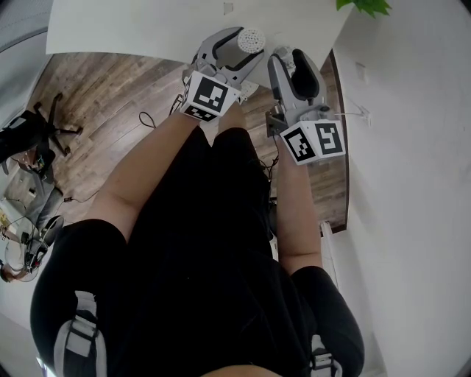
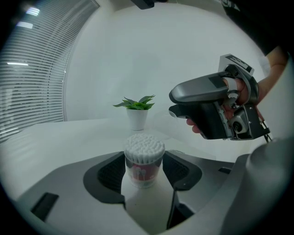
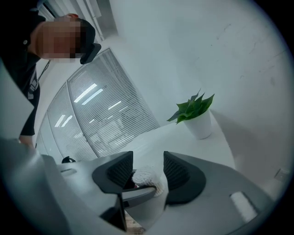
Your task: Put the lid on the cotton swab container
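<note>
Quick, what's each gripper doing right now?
Left gripper: closed on the cotton swab container.
Right gripper: jaws apart; whether they grip anything cannot be told.

I look steeply down over a black shirt (image 1: 199, 243) and two bare forearms (image 1: 294, 213) stretched forward. The left gripper (image 1: 241, 46) reaches the edge of the white surface (image 1: 147, 26), and the container (image 1: 251, 37) sits at its fingers with its white swab heads showing. From here I cannot tell whether they grip it. The right gripper (image 1: 285, 57) hangs just beside it, over the wood floor (image 1: 110, 96). Green leaves (image 1: 364, 6) peek in at the top, a white wall (image 1: 412, 184) fills the right, and a dark chair (image 1: 48, 125) stands far left.
</note>
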A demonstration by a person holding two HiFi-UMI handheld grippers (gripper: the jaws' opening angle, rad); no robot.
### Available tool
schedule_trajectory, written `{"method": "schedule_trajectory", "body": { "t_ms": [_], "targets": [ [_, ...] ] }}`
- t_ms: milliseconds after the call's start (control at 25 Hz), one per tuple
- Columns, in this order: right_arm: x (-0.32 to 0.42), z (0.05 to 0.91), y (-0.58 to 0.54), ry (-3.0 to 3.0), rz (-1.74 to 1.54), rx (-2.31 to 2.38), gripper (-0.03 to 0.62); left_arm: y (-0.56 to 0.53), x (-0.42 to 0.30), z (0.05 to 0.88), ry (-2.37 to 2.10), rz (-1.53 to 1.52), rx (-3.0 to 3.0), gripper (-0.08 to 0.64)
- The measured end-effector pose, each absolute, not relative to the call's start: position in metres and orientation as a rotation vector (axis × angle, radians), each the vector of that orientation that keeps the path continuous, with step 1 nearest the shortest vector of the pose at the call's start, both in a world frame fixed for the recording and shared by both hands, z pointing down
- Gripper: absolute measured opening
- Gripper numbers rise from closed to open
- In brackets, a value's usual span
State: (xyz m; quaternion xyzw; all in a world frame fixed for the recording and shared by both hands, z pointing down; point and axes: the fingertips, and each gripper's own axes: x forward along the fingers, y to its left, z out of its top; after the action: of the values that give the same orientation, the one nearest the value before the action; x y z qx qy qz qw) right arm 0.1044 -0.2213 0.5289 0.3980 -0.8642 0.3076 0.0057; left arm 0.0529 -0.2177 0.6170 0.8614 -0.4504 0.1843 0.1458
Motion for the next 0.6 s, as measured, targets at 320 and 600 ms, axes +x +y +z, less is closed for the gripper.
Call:
{"method": "schedule_trajectory", "body": {
  "t_ms": [320, 600],
  "targets": [
    [0.096, 0.520, -0.224, -2.762, 0.989, 1.215, 0.181, -0.219, 0.052, 0.618, -1.300, 0.521, 2.477, 0.255],
    [0.087, 0.515, -0.226, -2.809, 1.030, 1.177, 0.150, -0.221, 0.050, 0.618, -1.303, 0.513, 2.470, 0.255]
  ]
}}
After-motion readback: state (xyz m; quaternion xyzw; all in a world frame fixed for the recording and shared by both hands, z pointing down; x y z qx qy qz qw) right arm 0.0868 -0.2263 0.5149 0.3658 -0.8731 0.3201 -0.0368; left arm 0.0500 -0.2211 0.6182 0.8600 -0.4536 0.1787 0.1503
